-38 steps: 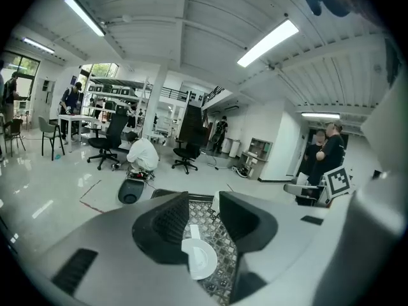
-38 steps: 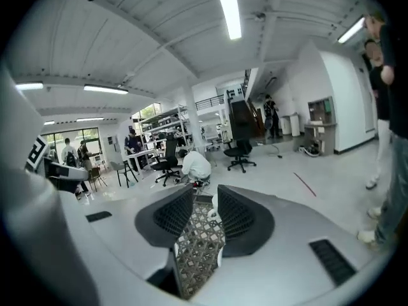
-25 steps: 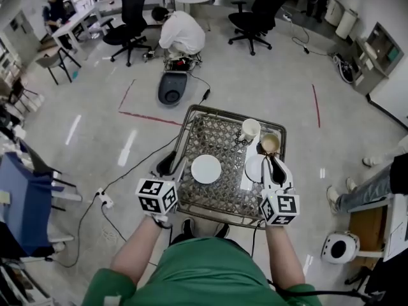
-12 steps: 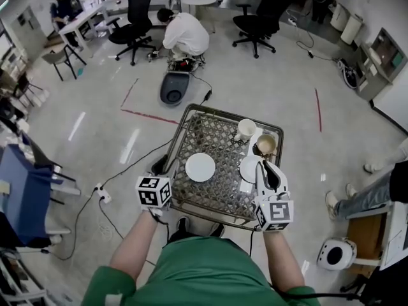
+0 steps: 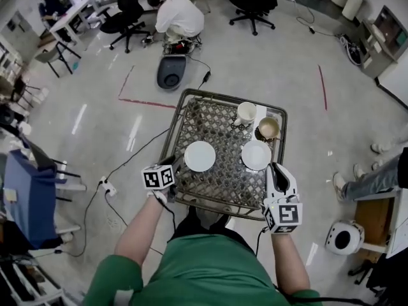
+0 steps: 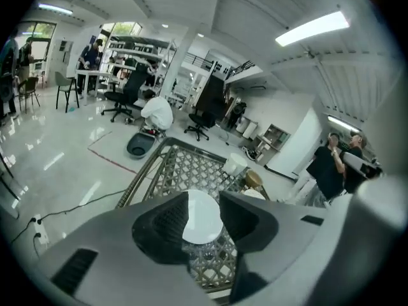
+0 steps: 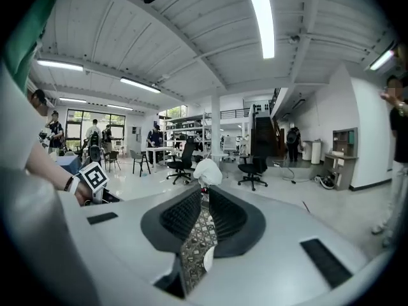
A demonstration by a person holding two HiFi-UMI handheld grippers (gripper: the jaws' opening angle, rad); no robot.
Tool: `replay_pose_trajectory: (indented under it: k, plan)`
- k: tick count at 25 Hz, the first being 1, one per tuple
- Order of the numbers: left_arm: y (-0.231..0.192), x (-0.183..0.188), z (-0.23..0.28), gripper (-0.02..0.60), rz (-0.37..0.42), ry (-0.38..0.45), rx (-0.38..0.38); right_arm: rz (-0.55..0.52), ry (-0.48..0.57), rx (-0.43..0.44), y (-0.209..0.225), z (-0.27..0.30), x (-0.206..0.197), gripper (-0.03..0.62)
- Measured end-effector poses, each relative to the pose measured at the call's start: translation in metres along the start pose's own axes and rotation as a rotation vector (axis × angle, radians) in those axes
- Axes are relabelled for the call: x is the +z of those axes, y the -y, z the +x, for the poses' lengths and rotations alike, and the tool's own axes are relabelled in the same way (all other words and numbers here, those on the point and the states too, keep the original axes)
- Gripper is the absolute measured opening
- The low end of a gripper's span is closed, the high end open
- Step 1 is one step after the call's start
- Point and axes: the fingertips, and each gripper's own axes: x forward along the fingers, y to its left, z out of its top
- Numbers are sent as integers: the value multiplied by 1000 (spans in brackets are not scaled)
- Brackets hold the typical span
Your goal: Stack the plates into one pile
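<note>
Two white plates lie apart on the metal lattice table [image 5: 217, 129]: the left plate [image 5: 199, 156] and the right plate [image 5: 256, 155]. My left gripper [image 5: 171, 164] hangs at the table's near left edge, open wide and empty. In the left gripper view the left plate [image 6: 203, 225] shows through the gap of the left gripper [image 6: 204, 203], ahead of it. My right gripper [image 5: 277, 171] is just short of the right plate's near rim. The jaws of the right gripper [image 7: 204, 199] have just been closing to a thin slit with nothing between them.
A white cup [image 5: 246, 113] and a brown bowl [image 5: 268, 129] stand at the table's far right. On the floor beyond are a dark round device [image 5: 171, 81], a crouching person [image 5: 178, 14] and office chairs [image 5: 254, 5]. A person's legs [image 5: 373, 180] and a white bin [image 5: 344, 238] are to the right.
The left gripper has dropped lower at the table's near left edge. The right gripper has drawn back off the right plate, which stays on the table, and its jaws have narrowed.
</note>
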Motion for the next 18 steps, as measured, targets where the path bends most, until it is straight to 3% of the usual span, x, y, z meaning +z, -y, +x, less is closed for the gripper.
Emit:
replay_pose_trajectory:
  k: [6,12,18]
  plan:
    - [-42,-35,62,161,-160,-135,-51,42,-101,-65,5,8,-34,58]
    - [-77,-45,98,163,-206,-224,-56,59,-136,-129,-1,18,-31,58]
    - [-86,-59,119,163,-238,-310,-119,111,-167,-188,-14,28,-38,58]
